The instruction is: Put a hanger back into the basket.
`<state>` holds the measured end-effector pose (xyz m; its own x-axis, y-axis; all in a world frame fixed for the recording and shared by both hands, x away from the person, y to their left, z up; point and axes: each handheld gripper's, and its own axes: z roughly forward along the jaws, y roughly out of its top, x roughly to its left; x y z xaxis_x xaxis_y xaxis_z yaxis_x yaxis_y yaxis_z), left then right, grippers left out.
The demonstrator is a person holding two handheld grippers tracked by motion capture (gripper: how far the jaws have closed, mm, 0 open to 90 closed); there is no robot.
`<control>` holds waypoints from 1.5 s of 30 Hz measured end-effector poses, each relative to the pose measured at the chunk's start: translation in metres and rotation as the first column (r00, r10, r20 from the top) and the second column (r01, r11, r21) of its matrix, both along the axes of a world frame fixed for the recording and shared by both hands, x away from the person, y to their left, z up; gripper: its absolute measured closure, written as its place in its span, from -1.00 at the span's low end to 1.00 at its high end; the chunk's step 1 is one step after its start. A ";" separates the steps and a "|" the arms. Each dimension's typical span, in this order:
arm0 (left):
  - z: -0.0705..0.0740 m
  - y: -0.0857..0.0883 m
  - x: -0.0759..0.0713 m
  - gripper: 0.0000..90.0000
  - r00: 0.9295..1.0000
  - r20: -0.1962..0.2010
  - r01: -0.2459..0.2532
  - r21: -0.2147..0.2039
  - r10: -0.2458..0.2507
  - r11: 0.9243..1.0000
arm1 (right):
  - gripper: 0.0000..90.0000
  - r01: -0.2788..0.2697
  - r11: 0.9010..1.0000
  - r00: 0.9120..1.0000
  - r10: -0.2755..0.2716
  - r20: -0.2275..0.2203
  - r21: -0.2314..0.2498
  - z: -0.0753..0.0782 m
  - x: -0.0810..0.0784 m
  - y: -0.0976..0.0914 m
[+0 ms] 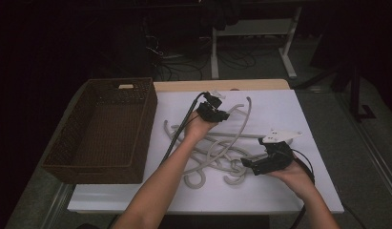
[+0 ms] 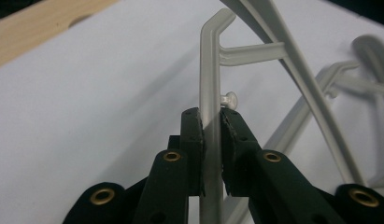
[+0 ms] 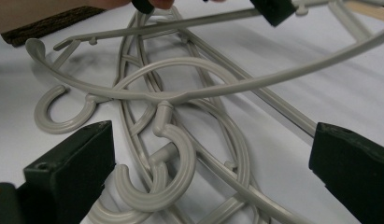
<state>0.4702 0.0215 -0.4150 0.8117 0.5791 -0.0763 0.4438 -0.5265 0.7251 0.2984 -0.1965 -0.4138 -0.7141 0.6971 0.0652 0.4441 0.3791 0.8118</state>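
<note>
No text, label, brand, number or sign could be read anywhere in the three views at this moment.

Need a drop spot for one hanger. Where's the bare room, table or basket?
The wicker basket looks empty inside. White tabletop is bare right of the hanger pile and along the near edge. Crowded: table centre, tangled hangers between the left gripper, shut on one hanger, and the open right gripper.
</note>
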 end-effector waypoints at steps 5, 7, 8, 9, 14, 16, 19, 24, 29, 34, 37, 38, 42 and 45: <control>0.001 0.005 0.002 0.43 1.000 0.002 -0.018 0.003 0.018 1.000 | -1.00 -0.002 1.000 1.000 0.002 -0.004 -0.003 -0.001 0.000 0.001; 0.009 0.011 -0.006 0.26 1.000 0.014 -0.002 -0.012 0.002 1.000 | -1.00 -0.004 1.000 1.000 0.004 -0.005 -0.006 -0.001 0.000 0.001; 0.012 0.014 -0.009 0.22 1.000 0.011 0.004 -0.020 -0.003 1.000 | -1.00 -0.004 1.000 1.000 0.004 -0.005 -0.006 -0.001 0.000 0.001; 0.015 0.018 -0.012 0.18 1.000 0.003 0.015 -0.029 -0.015 0.999 | -1.00 -0.004 1.000 1.000 0.004 -0.005 -0.007 -0.002 0.000 0.001; 0.024 0.039 -0.036 0.06 0.998 -0.032 0.046 -0.062 -0.048 0.997 | -1.00 -0.001 1.000 1.000 0.001 -0.009 -0.012 -0.003 0.000 0.001; 0.025 0.048 -0.047 0.03 0.997 -0.043 0.067 -0.072 -0.071 0.995 | -1.00 -0.001 1.000 1.000 0.001 -0.011 -0.016 -0.003 0.000 0.001; 0.024 0.060 -0.062 -0.03 0.993 -0.071 0.090 -0.085 -0.096 0.992 | -1.00 -0.002 1.000 1.000 0.001 -0.015 -0.022 -0.004 0.000 0.003; 0.015 0.075 -0.085 -0.16 0.985 -0.097 0.139 -0.071 -0.146 0.988 | -1.00 0.003 1.000 1.000 -0.003 -0.016 -0.024 -0.006 -0.001 0.004; 0.008 0.084 -0.104 -0.20 0.977 -0.115 0.174 -0.075 -0.182 0.982 | -1.00 0.019 1.000 0.999 -0.019 -0.034 -0.014 -0.011 -0.004 0.001; 0.005 0.085 -0.117 -0.21 0.969 -0.129 0.209 -0.029 -0.211 0.978 | -1.00 0.047 0.999 0.998 -0.047 -0.037 0.002 -0.014 -0.011 -0.002; 0.000 0.084 -0.124 -0.13 0.968 -0.133 0.215 0.000 -0.213 0.977 | -1.00 0.055 0.998 0.997 -0.055 -0.045 0.008 -0.019 -0.016 -0.005; -0.002 0.083 -0.126 -0.09 0.968 -0.134 0.217 0.010 -0.214 0.976 | -1.00 0.057 0.998 0.997 -0.057 -0.050 0.002 -0.021 -0.018 -0.006; -0.007 0.078 -0.133 0.07 0.965 -0.131 0.237 0.065 -0.227 0.969 | -1.00 0.055 0.998 0.997 -0.055 -0.051 -0.004 -0.023 -0.017 -0.005; -0.011 0.076 -0.135 0.19 0.962 -0.143 0.247 0.079 -0.234 0.966 | -1.00 0.043 0.999 0.998 -0.043 -0.043 -0.007 -0.023 -0.017 -0.004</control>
